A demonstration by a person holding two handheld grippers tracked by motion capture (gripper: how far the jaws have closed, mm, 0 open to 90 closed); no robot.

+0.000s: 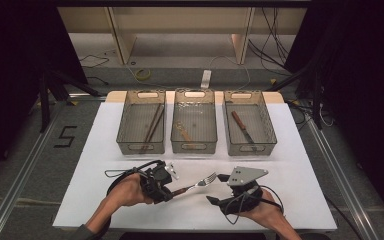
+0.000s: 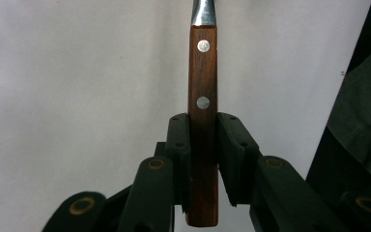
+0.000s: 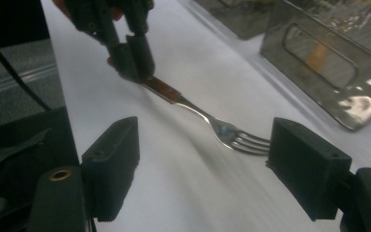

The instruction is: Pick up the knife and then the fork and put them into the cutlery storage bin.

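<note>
The fork (image 1: pixel 196 184) is showing a reddish-brown wooden handle with a smooth satin finish and two bright metal rivets, while its neck and tines are gleaming as polished, glossy metal. The left gripper (image 2: pixel 204 145) clamping that handle is looking like matt black plastic, as are the blocky, spread jaws of the right gripper (image 3: pixel 203 159). The table cover (image 1: pixel 105 150) is lying smooth, matt and white, like paper, and the three bins (image 1: pixel 194 127) are shining as translucent, glossy smoke-grey plastic.

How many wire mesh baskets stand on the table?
3, in a row at the white table's far side: left grey wire mesh basket, middle basket, right basket.
</note>
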